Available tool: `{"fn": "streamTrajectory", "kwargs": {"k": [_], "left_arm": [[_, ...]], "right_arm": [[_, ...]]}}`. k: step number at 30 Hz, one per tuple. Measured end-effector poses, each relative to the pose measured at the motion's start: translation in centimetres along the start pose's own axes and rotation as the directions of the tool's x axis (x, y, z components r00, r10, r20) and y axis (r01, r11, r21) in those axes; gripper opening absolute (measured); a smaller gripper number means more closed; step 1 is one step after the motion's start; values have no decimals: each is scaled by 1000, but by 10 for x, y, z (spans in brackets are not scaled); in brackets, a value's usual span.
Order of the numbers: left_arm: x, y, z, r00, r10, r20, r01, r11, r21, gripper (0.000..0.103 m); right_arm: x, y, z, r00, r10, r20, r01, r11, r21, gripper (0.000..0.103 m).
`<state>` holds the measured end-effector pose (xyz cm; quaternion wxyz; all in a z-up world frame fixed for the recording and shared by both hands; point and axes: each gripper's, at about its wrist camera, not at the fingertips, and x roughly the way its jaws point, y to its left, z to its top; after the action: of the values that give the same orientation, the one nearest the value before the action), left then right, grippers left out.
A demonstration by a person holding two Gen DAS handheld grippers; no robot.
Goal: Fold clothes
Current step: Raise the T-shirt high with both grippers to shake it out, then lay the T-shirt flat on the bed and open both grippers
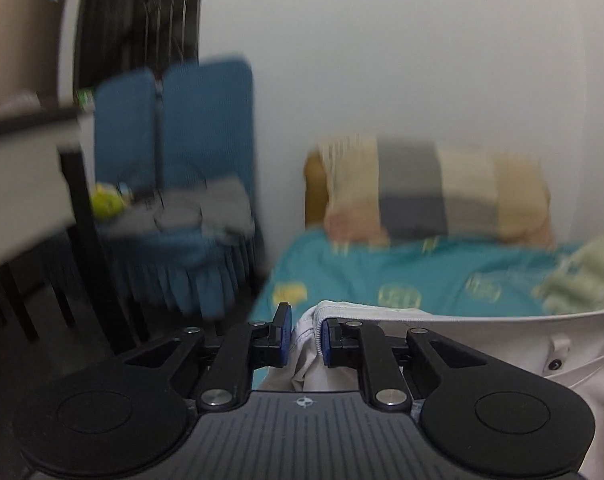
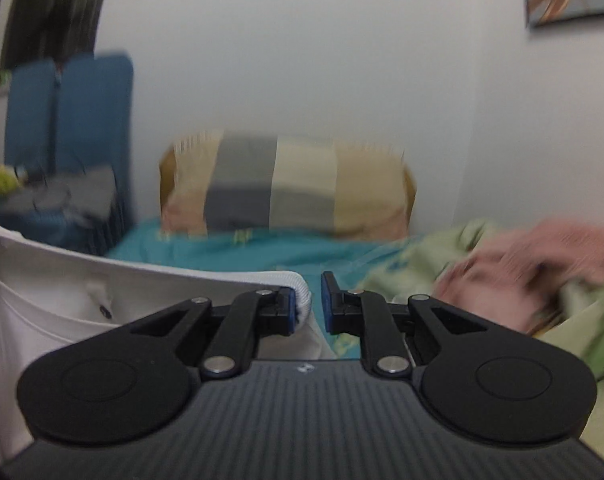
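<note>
A white garment with a ribbed waistband and a small dark button (image 1: 502, 340) is stretched between my two grippers above a teal bedsheet (image 1: 382, 268). My left gripper (image 1: 305, 334) holds the garment's left corner between its blue pads, though a gap shows around the cloth. In the right wrist view the garment (image 2: 82, 288) runs off to the left. My right gripper (image 2: 308, 304) has the ribbed right corner against its left pad (image 2: 290, 308); the right pad stands apart from it.
A striped pillow (image 1: 430, 192) lies at the head of the bed against the white wall. A green quilt (image 2: 422, 268) and a pink garment (image 2: 542, 268) are heaped on the right. A blue chair (image 1: 174, 152) with clutter and a dark table leg (image 1: 86, 232) stand to the left.
</note>
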<state>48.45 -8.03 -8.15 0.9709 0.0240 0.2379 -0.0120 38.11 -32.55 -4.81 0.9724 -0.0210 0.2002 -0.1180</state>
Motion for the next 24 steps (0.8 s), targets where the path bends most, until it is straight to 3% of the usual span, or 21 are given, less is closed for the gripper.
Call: {"fn": "streamTrajectory", "kwargs": {"k": [5,8,9,10,11,12,13,18,24], "left_arm": [[99,-4,-66,992,23,-127,-18,999,38,17],[117,-1,-73,985,13,-172,-7,999,36,29],[117,0,-71,984,12,-175,-4,999,45,37],[114,3,-67,984,12,-180,-3,999,51,55],[111,5,-65,982,13,-190,-3,999,54,64],[103,8,-61,981,11,-196,0,998,57,77],[87,13,-57,981,6,-195,5,998,58,84],[-2,40,-44,981,-25,-195,35,998,51,90],[-138,76,-65,974,-82,-210,82,997,-9,92]], "right_arm": [[91,13,-71,990,44,-131,-40,999,32,16],[106,15,-85,982,84,-167,-73,995,70,17],[107,13,-85,979,105,-175,-90,992,93,19],[106,11,-84,974,124,-188,-103,988,115,30],[104,7,-82,969,142,-203,-115,984,138,50],[98,4,-80,965,154,-210,-122,980,155,63],[88,1,-79,964,161,-211,-126,978,168,80],[31,-12,-73,958,189,-218,-141,966,218,82],[-93,-26,-80,950,232,-211,-166,944,287,82]]}}
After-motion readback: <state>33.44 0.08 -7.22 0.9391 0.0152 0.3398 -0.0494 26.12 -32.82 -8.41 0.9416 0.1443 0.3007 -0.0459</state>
